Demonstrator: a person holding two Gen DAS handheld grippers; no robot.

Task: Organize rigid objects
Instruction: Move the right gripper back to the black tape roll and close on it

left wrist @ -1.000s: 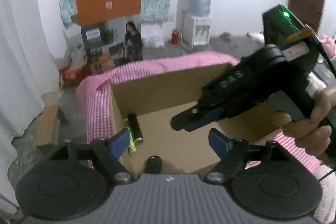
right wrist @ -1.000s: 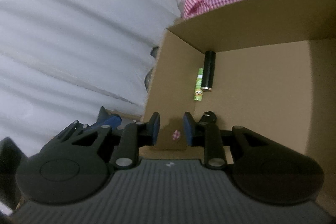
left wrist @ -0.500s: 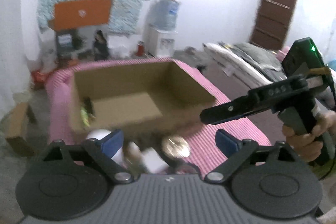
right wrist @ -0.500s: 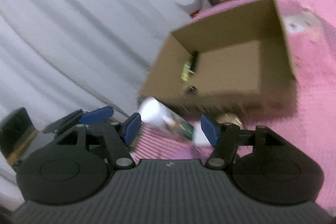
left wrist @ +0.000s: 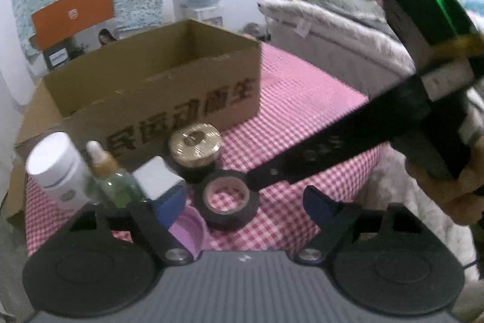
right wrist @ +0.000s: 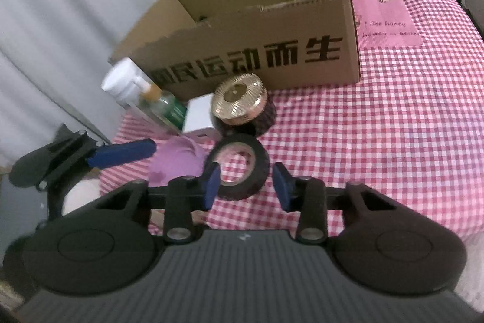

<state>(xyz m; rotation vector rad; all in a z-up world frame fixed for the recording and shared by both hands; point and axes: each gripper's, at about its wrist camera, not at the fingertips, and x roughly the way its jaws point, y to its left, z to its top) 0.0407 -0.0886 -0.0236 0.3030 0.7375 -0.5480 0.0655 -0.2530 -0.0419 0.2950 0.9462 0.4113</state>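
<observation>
A black tape roll [right wrist: 240, 164] lies on the pink checked cloth; it also shows in the left wrist view [left wrist: 230, 199]. My right gripper [right wrist: 246, 182] is open, its fingers on either side of the roll's near edge. Behind the roll stands a dark jar with a gold lid [right wrist: 240, 103] [left wrist: 195, 146]. To the left are a white-capped bottle [left wrist: 57, 167], a green dropper bottle [left wrist: 113, 177], a white box [left wrist: 155, 176] and a purple lid [left wrist: 189, 227]. My left gripper [left wrist: 245, 202] is open and empty above the cloth's near edge.
An open cardboard box [right wrist: 257, 29] [left wrist: 157, 87] with black printed characters stands behind the objects. The pink checked cloth [right wrist: 393, 126] stretches to the right. White curtains [right wrist: 60, 5] hang at the left. A bed [left wrist: 332, 29] lies beyond the table.
Both grippers have pulled back from inside the cardboard box to the objects in front of it. The right gripper has opened wider and now straddles the tape roll.
</observation>
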